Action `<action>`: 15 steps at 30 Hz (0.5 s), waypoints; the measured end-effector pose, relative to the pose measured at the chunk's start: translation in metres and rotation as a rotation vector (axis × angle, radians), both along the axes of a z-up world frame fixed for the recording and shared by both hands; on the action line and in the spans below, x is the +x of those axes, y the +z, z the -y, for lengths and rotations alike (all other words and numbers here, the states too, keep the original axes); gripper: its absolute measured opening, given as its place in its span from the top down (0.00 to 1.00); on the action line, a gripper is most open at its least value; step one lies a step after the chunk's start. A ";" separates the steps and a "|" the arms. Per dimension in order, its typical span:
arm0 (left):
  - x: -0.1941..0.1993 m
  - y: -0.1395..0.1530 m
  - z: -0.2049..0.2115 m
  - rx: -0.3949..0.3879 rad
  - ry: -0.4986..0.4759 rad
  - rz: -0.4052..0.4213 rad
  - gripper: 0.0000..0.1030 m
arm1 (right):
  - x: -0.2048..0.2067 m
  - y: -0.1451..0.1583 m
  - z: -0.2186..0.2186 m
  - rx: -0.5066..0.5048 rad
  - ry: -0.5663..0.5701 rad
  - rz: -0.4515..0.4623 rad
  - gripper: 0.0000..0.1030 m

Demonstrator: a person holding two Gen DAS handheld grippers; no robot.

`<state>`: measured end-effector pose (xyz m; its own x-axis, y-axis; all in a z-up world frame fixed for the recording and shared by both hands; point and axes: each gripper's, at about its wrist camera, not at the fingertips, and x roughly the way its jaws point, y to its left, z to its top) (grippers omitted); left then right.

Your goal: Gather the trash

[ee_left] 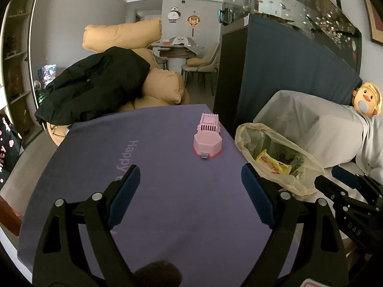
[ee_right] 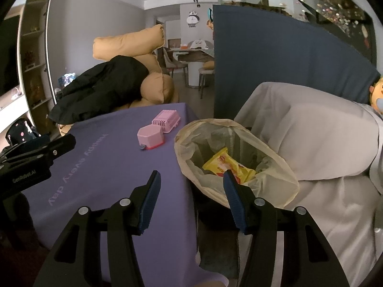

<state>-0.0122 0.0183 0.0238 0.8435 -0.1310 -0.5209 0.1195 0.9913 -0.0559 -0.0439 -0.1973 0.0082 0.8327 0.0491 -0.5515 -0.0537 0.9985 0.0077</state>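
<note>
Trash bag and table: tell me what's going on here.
A person holds a two-finger tool in each hand, collecting trash. Both the left tool and right tool are open and empty. A yellow wrapper already lies inside the open trash bag beside the purple-covered table. Two pink items sit on the table, untouched.

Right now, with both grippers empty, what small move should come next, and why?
Probably ease the left hand-held gripper forward toward the pink box on the purple cloth. Its jaws are open and the box lies straight ahead. The yellow wrapper already sits in the trash bag. Whether the box counts as trash is unclear.
</note>
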 end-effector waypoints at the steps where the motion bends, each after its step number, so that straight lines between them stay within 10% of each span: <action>1: 0.000 0.000 0.000 0.001 -0.001 -0.001 0.20 | 0.000 0.000 0.000 0.000 0.000 0.000 0.50; 15: -0.001 -0.001 0.001 0.002 -0.002 -0.002 0.20 | -0.001 -0.001 0.001 -0.003 -0.006 0.005 0.50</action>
<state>-0.0129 0.0170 0.0232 0.8421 -0.1315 -0.5230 0.1211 0.9912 -0.0543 -0.0446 -0.1983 0.0075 0.8355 0.0429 -0.5478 -0.0481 0.9988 0.0048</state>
